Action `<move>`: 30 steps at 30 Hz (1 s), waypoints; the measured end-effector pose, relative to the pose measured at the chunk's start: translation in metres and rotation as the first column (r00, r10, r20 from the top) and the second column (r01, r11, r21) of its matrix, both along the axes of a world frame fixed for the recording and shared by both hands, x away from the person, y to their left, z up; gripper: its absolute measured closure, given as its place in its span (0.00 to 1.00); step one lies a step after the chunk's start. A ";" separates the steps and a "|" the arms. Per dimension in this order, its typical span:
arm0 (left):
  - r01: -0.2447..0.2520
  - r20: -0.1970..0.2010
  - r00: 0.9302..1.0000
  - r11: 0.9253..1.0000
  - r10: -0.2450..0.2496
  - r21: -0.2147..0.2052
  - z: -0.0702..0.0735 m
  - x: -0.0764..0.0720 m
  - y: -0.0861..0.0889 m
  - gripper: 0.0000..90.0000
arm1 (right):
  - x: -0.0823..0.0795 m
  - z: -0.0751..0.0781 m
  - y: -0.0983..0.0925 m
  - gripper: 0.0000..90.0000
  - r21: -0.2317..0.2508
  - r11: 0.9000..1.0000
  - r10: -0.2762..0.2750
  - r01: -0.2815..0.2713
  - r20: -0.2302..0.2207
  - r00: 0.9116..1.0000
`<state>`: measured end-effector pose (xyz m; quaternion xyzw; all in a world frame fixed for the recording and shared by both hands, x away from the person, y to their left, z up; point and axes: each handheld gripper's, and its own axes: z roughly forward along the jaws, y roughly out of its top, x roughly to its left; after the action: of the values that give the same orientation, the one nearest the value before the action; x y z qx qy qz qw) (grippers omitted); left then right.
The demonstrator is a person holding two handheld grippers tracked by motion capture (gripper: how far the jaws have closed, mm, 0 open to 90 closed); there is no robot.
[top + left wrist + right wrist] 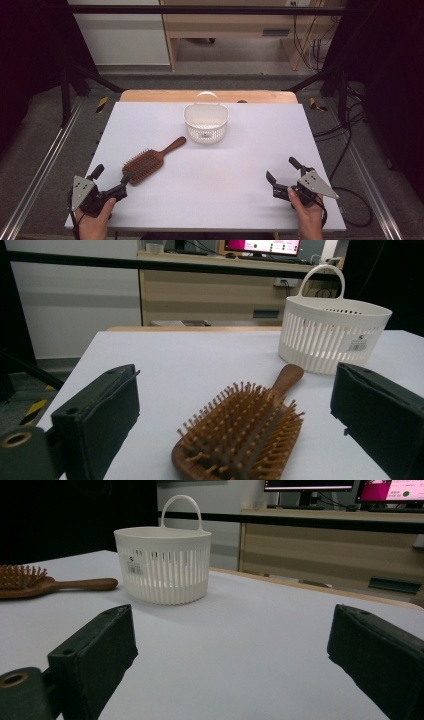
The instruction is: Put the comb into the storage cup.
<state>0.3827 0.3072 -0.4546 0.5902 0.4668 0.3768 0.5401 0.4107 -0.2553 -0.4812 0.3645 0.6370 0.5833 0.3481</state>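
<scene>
— While both grippers wait near the front edge of the table, any grip to report?
— None. Left gripper released, jaws spread wide, nothing between the pads. Right gripper likewise released, jaws apart over bare white tabletop.
— And the hairbrush?
— Lying flat on the table, bristles up, just ahead of the left gripper. Seen in the left gripper view as hairbrush, head sitting between the two black jaws but touched by neither. Wooden handle pointing away toward the basket.
— Touching the basket?
— No, apart. Handle tip close to the basket's near left side, with a strip of table showing between.
— Basket's place?
— Upright near the far edge of the table, roughly centred, loop handle standing up at the back. White, slotted wall, small label on the side, visible as basket in the left gripper view and basket in the right gripper view.
— Anything inside?
— Hard to tell; looks empty from the high view, though only part of the floor shows.
— Right gripper's relation to all this?
— Well apart from both brush and basket, at the right side of the table, held by a hand coming in from below. Left hand likewise at the lower left corner.
</scene>
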 end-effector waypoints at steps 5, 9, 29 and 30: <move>0.022 -0.023 1.000 0.999 -0.021 0.037 0.024 0.005 -0.018 0.07 | 0.000 0.002 0.002 0.06 0.000 1.000 -0.003 0.003 0.004 1.000; 0.040 -0.053 0.998 0.997 -0.036 0.067 0.039 0.016 -0.032 0.08 | 0.000 0.001 0.002 0.06 -0.003 1.000 -0.006 0.006 0.001 1.000; 0.007 -0.272 0.962 1.000 -0.015 -0.029 0.046 0.102 -0.075 0.18 | 0.002 0.005 -0.001 0.06 0.004 1.000 -0.018 0.018 -0.003 1.000; 0.007 -0.287 0.958 0.999 -0.017 -0.033 0.044 0.107 -0.077 0.18 | 0.001 0.005 -0.001 0.06 0.010 1.000 -0.021 0.021 -0.003 1.000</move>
<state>0.4900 0.2306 -0.4101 0.6328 0.5426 0.2764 0.4783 0.4121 -0.2560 -0.4759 0.3739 0.6305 0.5823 0.3516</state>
